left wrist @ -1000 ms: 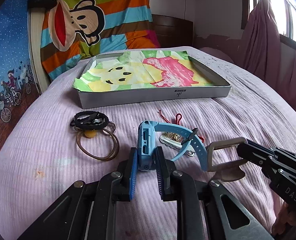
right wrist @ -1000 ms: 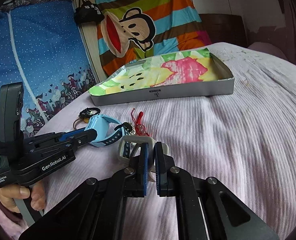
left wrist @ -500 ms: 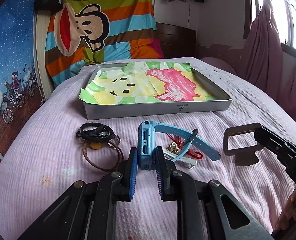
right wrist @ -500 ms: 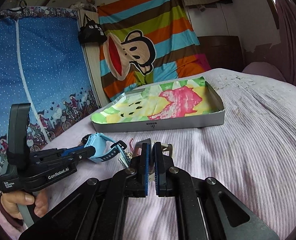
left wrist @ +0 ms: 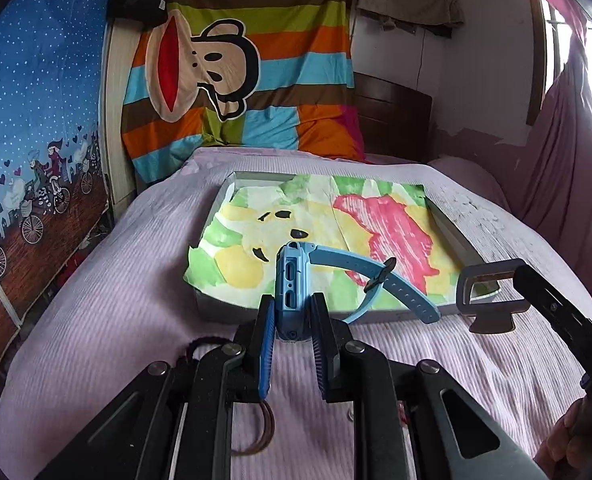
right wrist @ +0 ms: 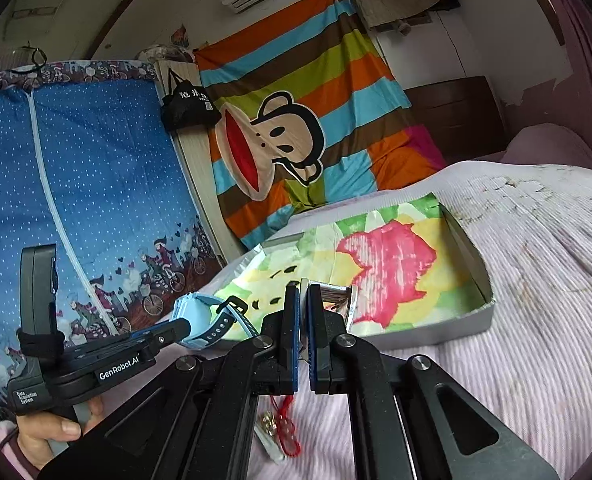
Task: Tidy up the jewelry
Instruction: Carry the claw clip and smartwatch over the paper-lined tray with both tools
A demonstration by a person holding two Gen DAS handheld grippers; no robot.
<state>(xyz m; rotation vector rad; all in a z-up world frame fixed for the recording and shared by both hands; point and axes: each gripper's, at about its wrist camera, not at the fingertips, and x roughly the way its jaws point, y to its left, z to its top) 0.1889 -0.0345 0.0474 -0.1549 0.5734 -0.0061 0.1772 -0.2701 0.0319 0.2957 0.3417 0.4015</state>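
My left gripper (left wrist: 291, 308) is shut on the body of a light blue watch (left wrist: 293, 280), held on edge above the near wall of the tray. Its strap (left wrist: 400, 292) trails to the right. The grey tray (left wrist: 215, 310) on the bed is lined with green, yellow and pink paper. My right gripper (right wrist: 304, 300) is shut on a silver band (right wrist: 336, 296), also above the tray's near edge. From the left wrist view the silver band (left wrist: 488, 292) hangs at the right as a grey loop. The right wrist view shows the blue watch (right wrist: 199, 316) in the left gripper (right wrist: 175, 326).
A red cord charm with gold bells (right wrist: 285, 426) and a silver clip (right wrist: 269, 448) lie on the pink bedspread under my right gripper. Brown hair ties (left wrist: 261, 434) and a black one (left wrist: 193, 350) lie under the left gripper. A striped monkey blanket (left wrist: 235, 64) hangs behind the tray.
Both grippers rose off the bedspread with their items and moved forward. The blue watch and the silver band now hang at the tray's near edge, and the other pieces stay behind.
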